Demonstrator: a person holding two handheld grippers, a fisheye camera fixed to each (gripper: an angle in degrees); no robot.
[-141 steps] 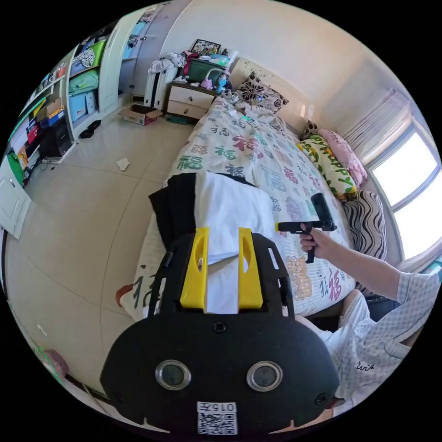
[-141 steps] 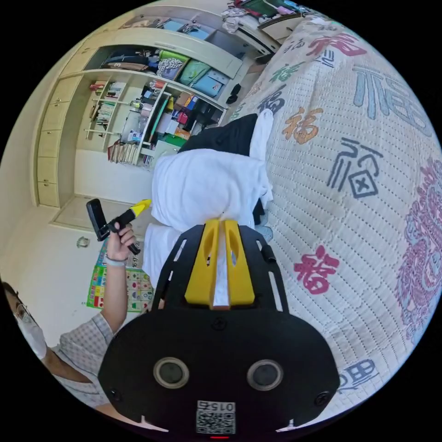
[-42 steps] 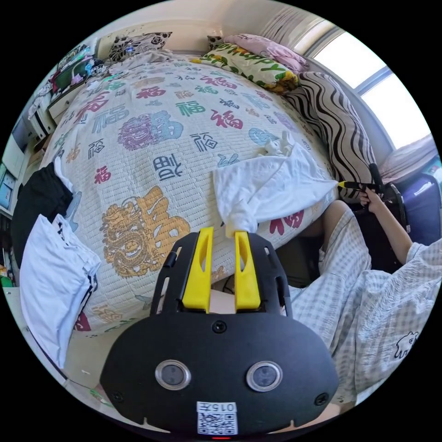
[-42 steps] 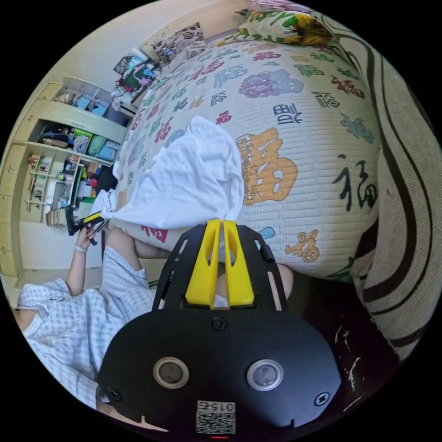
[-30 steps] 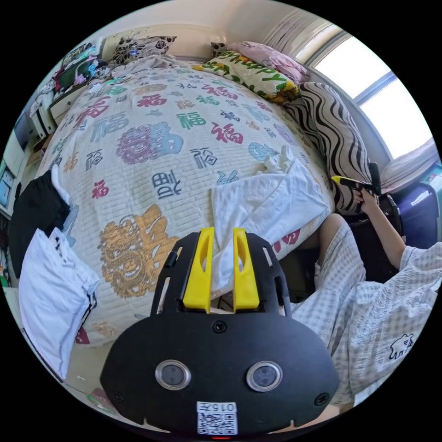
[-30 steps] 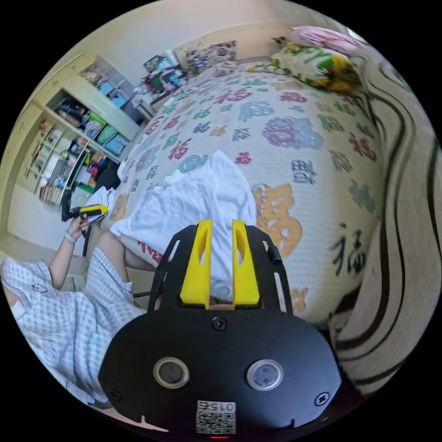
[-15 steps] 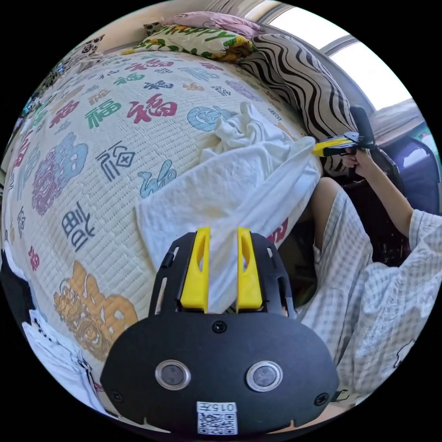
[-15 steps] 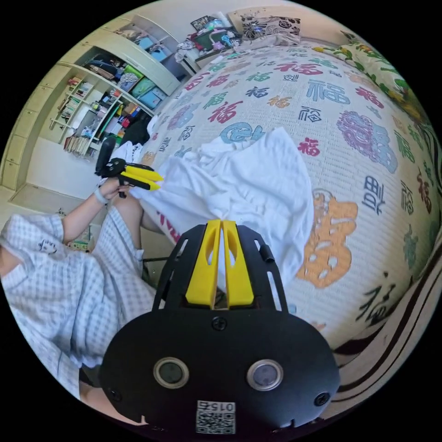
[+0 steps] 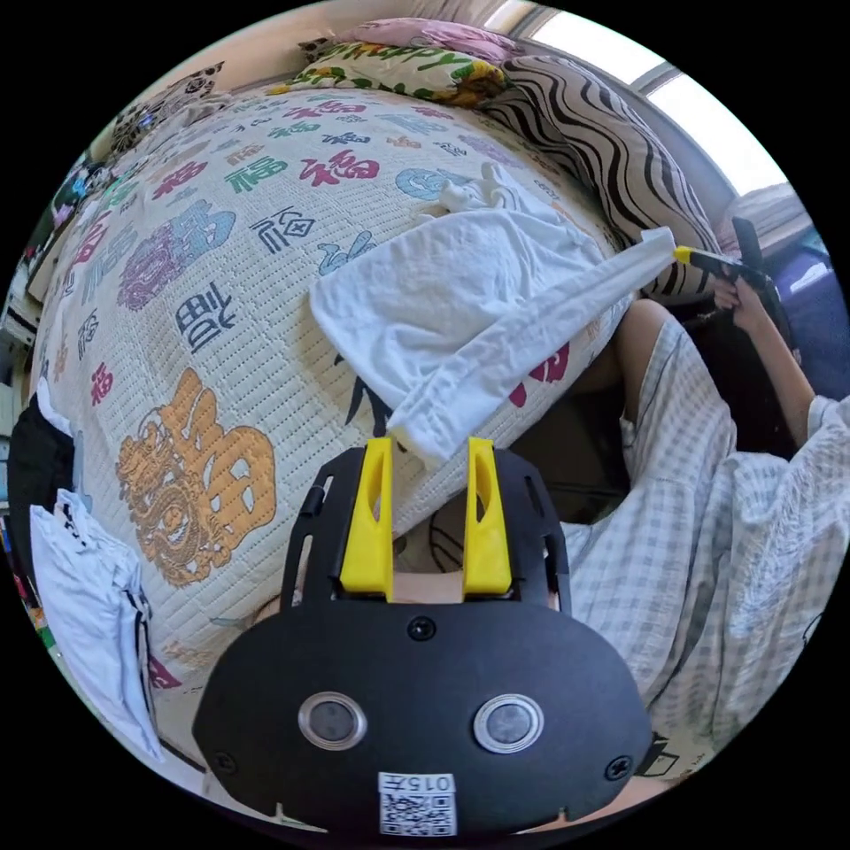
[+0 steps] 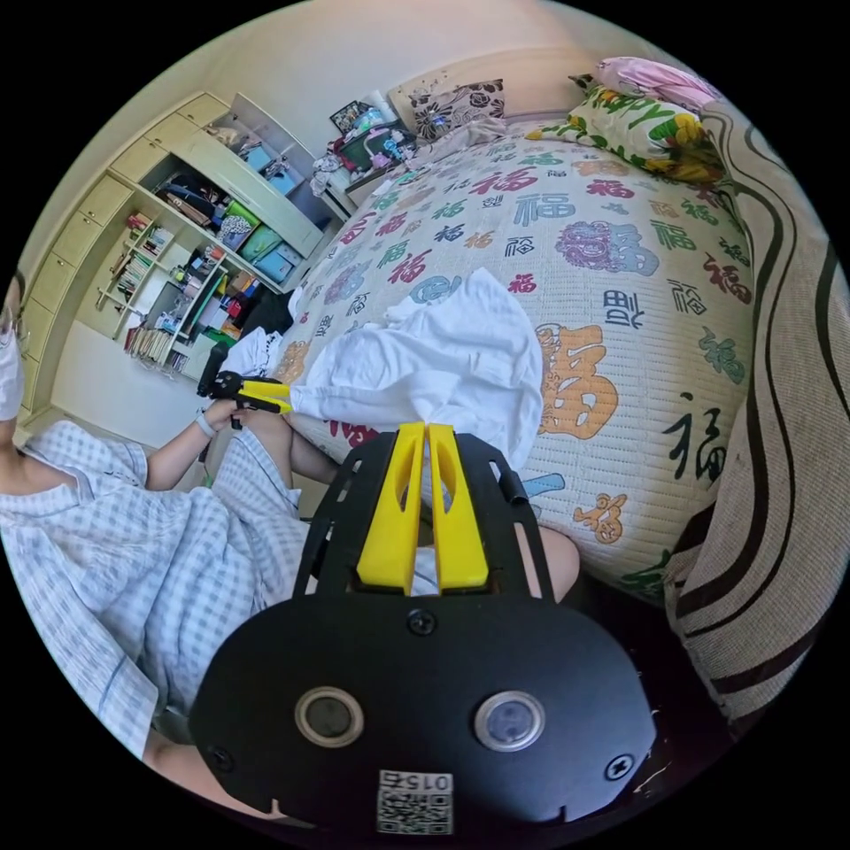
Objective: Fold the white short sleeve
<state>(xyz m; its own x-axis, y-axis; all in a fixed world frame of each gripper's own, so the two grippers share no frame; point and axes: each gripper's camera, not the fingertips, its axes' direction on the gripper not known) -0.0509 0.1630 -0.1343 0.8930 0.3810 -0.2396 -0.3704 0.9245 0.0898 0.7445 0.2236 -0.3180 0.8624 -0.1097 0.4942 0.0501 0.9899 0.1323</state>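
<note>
White short-sleeve shirt (image 9: 460, 292) lies at bed (image 9: 177, 292) edge, stretched btwn claws. Right claw (image 10: 421, 434) closed on hem; left claw (image 9: 428, 447) open, corner just off it. Light, limp cotton — regrip at corner.

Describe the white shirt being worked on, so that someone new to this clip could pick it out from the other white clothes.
On the bed with the patterned quilt, look to the near edge by the striped cushion. The white short sleeve lies crumpled there, one corner stretched taut to the right claw. Unlike the folded white stack at the quilt's far corner, it is loose and unfolded.
</note>
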